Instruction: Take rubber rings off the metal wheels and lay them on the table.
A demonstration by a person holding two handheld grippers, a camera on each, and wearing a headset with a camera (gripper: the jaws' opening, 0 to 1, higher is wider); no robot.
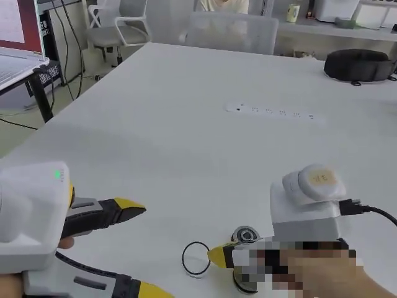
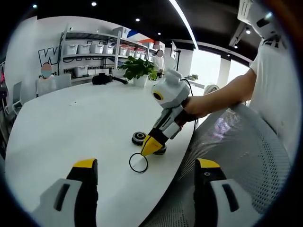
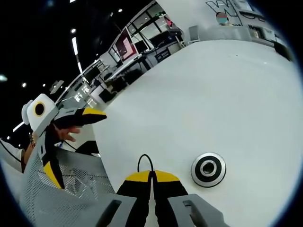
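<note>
A thin black rubber ring (image 1: 183,258) lies flat on the white table (image 1: 186,124) near its front edge. My right gripper (image 1: 214,254) is shut, its yellow tips pinching the ring's right edge; in the right gripper view the ring (image 3: 142,158) arcs up from behind the closed tips (image 3: 151,174). One metal wheel (image 1: 245,234) with a black rim sits just behind the right gripper, and a second wheel (image 1: 244,284) is partly hidden under it. My left gripper (image 1: 147,250) hovers open to the left of the ring, holding nothing. It looks at the ring (image 2: 130,164), the wheels (image 2: 138,137) and the right gripper (image 2: 146,150).
A white power strip (image 1: 273,112) lies mid-table, and a black bag (image 1: 358,64) rests at the far right. Office chairs (image 1: 232,31) stand at the far edge. A laptop (image 1: 18,43) sits on a desk to the left. The table's front edge is close to both grippers.
</note>
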